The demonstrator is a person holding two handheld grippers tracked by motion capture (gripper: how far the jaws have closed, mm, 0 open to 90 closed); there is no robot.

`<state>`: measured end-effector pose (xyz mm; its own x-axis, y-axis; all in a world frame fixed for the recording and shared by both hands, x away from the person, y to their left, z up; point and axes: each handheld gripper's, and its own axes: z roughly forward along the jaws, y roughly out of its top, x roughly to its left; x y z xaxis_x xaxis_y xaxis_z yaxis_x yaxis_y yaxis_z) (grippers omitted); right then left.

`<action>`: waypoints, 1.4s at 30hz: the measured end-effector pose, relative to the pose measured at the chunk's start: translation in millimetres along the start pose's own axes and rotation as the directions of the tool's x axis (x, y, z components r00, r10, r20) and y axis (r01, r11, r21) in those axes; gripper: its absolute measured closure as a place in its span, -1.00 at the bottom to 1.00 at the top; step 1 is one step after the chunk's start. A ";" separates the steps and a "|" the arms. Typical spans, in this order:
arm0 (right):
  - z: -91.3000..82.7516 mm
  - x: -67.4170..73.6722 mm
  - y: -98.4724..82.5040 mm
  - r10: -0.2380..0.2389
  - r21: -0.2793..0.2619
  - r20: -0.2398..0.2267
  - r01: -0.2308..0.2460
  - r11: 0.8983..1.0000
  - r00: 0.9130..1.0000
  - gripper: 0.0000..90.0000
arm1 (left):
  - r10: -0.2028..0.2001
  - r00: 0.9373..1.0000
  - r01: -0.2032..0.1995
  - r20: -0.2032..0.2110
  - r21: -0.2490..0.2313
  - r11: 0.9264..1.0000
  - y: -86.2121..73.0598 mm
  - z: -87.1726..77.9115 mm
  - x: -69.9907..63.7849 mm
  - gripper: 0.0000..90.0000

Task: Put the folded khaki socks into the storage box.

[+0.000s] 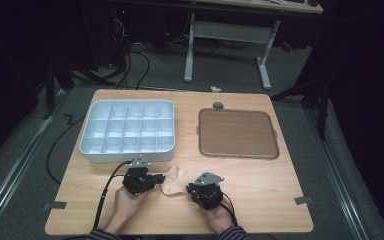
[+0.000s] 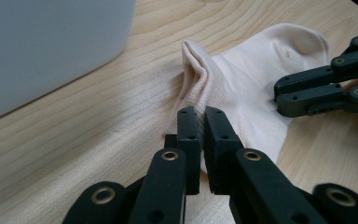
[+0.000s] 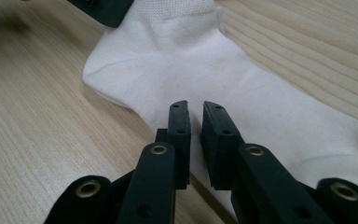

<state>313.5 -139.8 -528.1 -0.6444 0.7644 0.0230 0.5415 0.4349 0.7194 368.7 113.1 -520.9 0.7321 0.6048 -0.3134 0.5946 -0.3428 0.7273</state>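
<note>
Now both grippers pinch the sock on the tabletop: left gripper clenched on one end, right gripper on the other, its length stretched between them.

White compartment tray beside brown flat tray on wooden table

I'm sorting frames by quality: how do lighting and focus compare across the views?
High view: table lit, surroundings nearly black. Left gripper view: sock sharp, white bin blurred. Right gripper view: sock looks bleached white, jaws crisp.
</note>
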 end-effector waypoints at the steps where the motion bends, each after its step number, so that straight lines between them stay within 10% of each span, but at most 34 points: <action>1: 0.1 -0.2 0.3 0.000 0.002 -0.001 0.000 1.000 1.000 0.83 | 0.003 1.000 -0.003 0.005 -0.003 1.000 0.3 -1.1 0.2 0.91; 17: 4.3 -2.0 5.5 -0.005 0.012 -0.020 0.005 1.000 1.000 0.86 | -0.004 0.999 0.005 0.046 -0.036 0.999 5.9 -11.3 0.6 0.92; 35: 4.8 -2.6 5.6 -0.006 0.009 -0.024 0.006 1.000 1.000 0.86 | 0.020 0.995 -0.015 -0.098 0.054 0.998 1.2 11.3 -2.5 0.46; 42: 4.8 -2.4 5.8 -0.007 0.011 -0.023 0.007 1.000 1.000 0.86 | 0.043 0.992 -0.035 -0.123 0.068 0.997 2.6 16.1 -6.5 0.63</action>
<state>320.7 -136.8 -527.4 -0.6604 0.7502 0.0335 0.5425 0.4457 0.7121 370.8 96.7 -526.8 0.7109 0.6729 -0.2045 0.5896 -0.4116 0.6950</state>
